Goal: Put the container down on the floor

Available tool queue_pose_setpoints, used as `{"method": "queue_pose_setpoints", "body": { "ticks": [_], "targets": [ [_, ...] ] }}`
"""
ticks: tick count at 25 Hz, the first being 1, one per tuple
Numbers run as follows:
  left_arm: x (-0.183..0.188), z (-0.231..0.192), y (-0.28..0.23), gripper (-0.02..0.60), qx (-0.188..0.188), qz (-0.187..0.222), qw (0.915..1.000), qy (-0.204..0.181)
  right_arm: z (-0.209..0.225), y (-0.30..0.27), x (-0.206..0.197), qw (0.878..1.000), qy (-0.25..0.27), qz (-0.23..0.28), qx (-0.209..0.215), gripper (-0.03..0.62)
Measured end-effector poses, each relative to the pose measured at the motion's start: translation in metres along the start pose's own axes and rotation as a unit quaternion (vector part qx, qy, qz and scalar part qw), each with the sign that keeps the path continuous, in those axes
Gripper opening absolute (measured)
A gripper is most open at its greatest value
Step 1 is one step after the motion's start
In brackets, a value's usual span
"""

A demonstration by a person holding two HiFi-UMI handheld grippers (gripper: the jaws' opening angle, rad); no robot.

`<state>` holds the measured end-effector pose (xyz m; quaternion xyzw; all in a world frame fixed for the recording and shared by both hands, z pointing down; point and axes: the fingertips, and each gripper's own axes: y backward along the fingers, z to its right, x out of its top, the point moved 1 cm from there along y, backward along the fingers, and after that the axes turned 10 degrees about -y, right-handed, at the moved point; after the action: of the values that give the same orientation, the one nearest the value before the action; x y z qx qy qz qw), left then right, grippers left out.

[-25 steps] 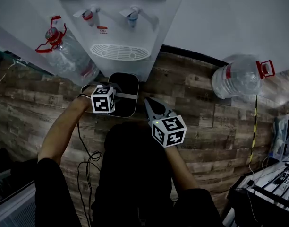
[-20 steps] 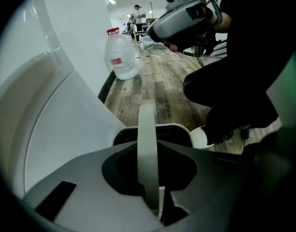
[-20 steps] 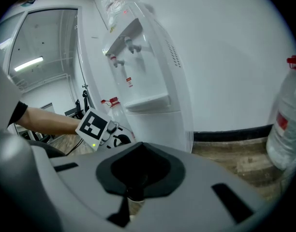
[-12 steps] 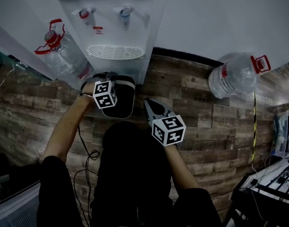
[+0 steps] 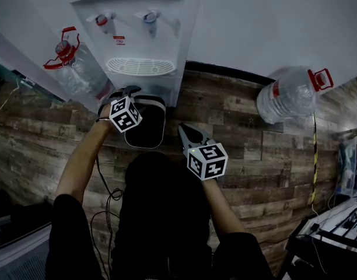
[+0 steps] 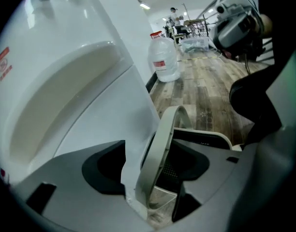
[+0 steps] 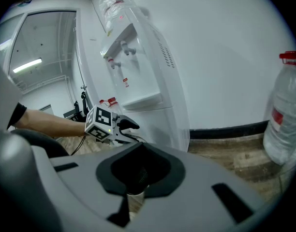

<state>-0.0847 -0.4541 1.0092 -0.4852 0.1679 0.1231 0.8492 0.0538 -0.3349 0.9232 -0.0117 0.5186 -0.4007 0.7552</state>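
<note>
Underfoot, a brown wood-plank floor [image 5: 254, 156] runs up to a white wall. A white plastic water dispenser [image 5: 137, 16] stands against that wall. Two large clear plastic water bottles with red caps: one [image 5: 79, 69] just beside the dispenser on its left, the other [image 5: 286, 98] well apart to its right. A black round-cornered container with a pale rim [image 5: 148, 130] sits on the floor just in front of the dispenser's base, with its pale grey arched handle [image 6: 162, 149] raised. On the left gripper [image 6: 145, 175], the jaws have just been opening and are now wide apart. The handle stands between them with no pad pressing on it. On the right gripper [image 7: 134, 180], the jaws are together and hold nothing. It hangs near the container's right side, apart from it.
</note>
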Motion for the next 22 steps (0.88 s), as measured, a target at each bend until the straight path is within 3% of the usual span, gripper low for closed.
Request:
{"method": "queue_pose_setpoints", "body": {
  "ticks": [4,12,15,17,22],
  "targets": [
    [-0.007,-0.001,0.002,0.279,-0.016,0.021,0.9981,0.056,0.001,-0.001,-0.003,1.000,0.000,0.000,0.004,0.011],
    [-0.015,-0.007,0.015,0.270,0.015,0.031,0.9961,0.082,0.001,-0.001,-0.010,1.000,-0.003,-0.003,0.009,0.011],
    [-0.010,-0.008,0.023,0.165,0.031,0.050,0.9932,0.100,-0.001,-0.002,-0.010,1.000,0.001,-0.003,0.011,0.011],
    [-0.006,-0.004,0.026,0.033,0.026,0.066,0.9902,0.120,-0.001,-0.003,-0.008,1.000,0.003,0.001,0.009,0.011],
    [0.000,0.014,0.031,0.015,0.029,0.097,0.9825,0.157,-0.002,-0.005,-0.003,1.000,0.010,0.013,0.001,0.011]
  ]
}}
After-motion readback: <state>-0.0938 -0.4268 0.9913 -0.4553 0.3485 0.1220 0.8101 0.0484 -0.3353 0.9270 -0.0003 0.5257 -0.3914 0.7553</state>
